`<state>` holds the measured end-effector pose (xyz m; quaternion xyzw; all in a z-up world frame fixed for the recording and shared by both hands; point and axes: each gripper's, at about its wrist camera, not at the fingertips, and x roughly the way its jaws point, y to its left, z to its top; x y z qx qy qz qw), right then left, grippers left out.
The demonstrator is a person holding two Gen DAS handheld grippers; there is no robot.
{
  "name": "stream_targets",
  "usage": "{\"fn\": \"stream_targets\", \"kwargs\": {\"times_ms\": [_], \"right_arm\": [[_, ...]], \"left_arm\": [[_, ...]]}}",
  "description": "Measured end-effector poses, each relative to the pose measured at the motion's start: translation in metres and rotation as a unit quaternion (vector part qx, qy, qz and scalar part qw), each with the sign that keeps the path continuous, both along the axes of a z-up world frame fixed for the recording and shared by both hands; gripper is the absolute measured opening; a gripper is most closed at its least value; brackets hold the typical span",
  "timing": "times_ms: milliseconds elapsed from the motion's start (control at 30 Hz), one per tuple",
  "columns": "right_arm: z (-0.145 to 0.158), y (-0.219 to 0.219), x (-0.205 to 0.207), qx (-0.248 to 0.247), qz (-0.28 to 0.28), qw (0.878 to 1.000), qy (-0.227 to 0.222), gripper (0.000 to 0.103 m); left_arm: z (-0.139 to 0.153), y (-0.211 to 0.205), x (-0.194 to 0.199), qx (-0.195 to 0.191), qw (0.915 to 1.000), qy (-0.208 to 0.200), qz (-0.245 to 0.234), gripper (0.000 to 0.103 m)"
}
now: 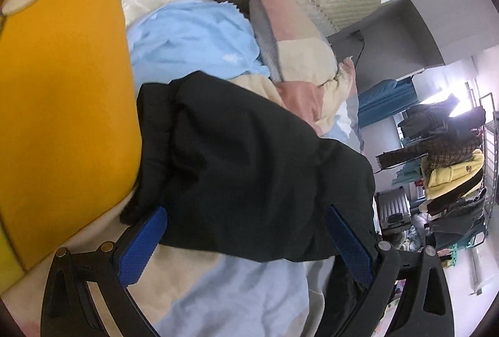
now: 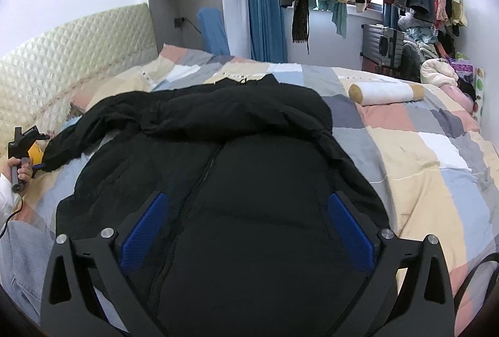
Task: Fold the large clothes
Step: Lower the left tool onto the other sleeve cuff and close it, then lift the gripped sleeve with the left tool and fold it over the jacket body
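A bedroom: the bed (image 2: 421,149) under a patchwork quilt carries the black padded jacket (image 2: 234,181), spread front-up, zipper showing, apparently barely folded. One sleeve (image 1: 249,165) lies between the spread left gripper (image 1: 246,243). The right gripper (image 2: 246,231) hovers spread above the jacket. A bolster (image 2: 385,93) and yellow cushion (image 1: 62,103) crowd the edges.

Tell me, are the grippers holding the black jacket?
No. The left gripper stands open at the black jacket's sleeve end; the right gripper hovers open above its zipper front.

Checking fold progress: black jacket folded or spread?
Mostly spread: black jacket lies zipper-up across the patchwork quilt, one sleeve stretched out sideways.
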<state>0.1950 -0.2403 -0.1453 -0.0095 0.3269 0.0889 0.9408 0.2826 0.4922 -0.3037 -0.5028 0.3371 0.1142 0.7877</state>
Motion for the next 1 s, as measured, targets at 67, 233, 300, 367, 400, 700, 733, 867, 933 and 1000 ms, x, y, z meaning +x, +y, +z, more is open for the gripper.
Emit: {"fn": "stream_targets", "kwargs": {"times_ms": [67, 233, 300, 367, 400, 700, 733, 867, 933, 1000], "right_arm": [[-0.002, 0.006, 0.005, -0.003, 0.001, 1.000, 0.007, 0.102], [-0.005, 0.019, 0.018, -0.003, 0.000, 1.000, 0.022, 0.102], [-0.005, 0.024, 0.020, -0.005, -0.001, 1.000, 0.023, 0.102], [-0.006, 0.027, 0.023, -0.007, 0.000, 1.000, 0.025, 0.102], [-0.006, 0.028, 0.024, -0.007, 0.000, 1.000, 0.025, 0.102], [-0.016, 0.024, 0.036, 0.002, -0.015, 0.999, 0.044, 0.102], [-0.016, 0.022, 0.036, 0.001, -0.019, 0.999, 0.042, 0.102], [-0.014, 0.018, 0.034, 0.013, -0.024, 0.999, 0.040, 0.102], [-0.010, 0.017, 0.031, 0.015, -0.024, 0.999, 0.033, 0.102], [-0.008, 0.016, 0.029, 0.016, -0.023, 0.999, 0.028, 0.102]], "left_arm": [[-0.005, 0.001, -0.001, -0.009, 0.9999, -0.001, 0.007, 0.099], [-0.008, -0.009, -0.017, -0.031, 0.9995, 0.004, 0.008, 0.098], [-0.015, -0.013, -0.024, -0.043, 0.9989, 0.014, 0.009, 0.098], [-0.025, -0.013, -0.025, -0.055, 0.9981, 0.025, 0.010, 0.098], [-0.032, -0.011, -0.023, -0.063, 0.9976, 0.026, 0.010, 0.098], [-0.025, 0.003, 0.012, -0.018, 0.9978, 0.022, 0.060, 0.086], [-0.022, 0.003, 0.015, -0.014, 0.9977, 0.022, 0.063, 0.082], [-0.008, 0.006, 0.027, 0.024, 0.9972, 0.025, 0.066, 0.046], [0.004, 0.006, 0.026, 0.048, 0.9964, 0.014, 0.069, 0.030], [0.020, 0.007, 0.024, 0.081, 0.9939, 0.001, 0.075, 0.025]]}}
